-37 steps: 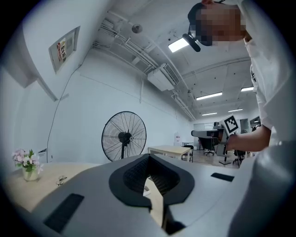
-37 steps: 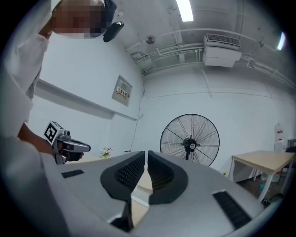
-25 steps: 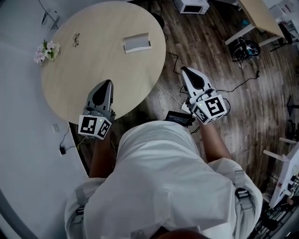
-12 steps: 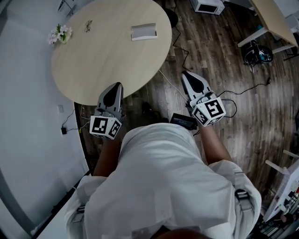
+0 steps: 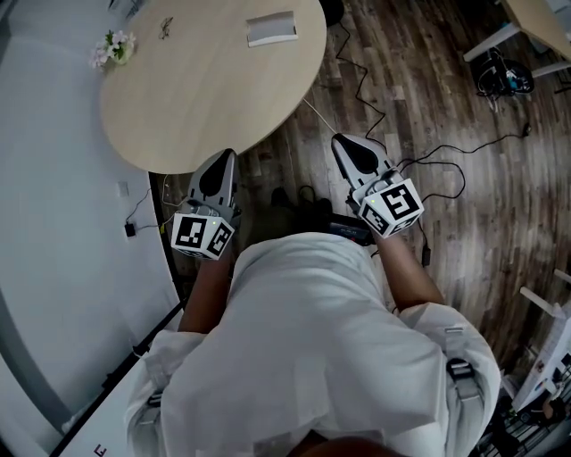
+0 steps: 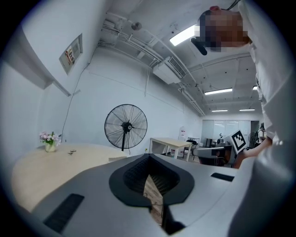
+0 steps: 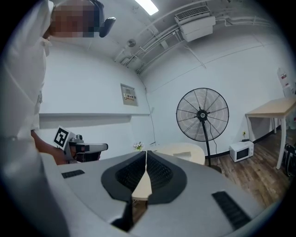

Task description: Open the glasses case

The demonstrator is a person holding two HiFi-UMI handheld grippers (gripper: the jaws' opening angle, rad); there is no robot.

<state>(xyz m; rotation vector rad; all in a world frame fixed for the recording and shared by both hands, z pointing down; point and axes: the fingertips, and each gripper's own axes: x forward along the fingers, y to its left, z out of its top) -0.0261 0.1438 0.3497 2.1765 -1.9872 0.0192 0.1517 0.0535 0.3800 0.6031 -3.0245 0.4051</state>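
The round table (image 5: 205, 89) is cut off by the head view's top edge. On it, the glasses case (image 5: 270, 28) shows too small to tell open from shut, and a dark speck (image 5: 166, 29) cannot be identified.

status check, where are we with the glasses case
Left gripper and right gripper shut, empty. Glasses case closed, untouched, far side of table. Nothing lying between.
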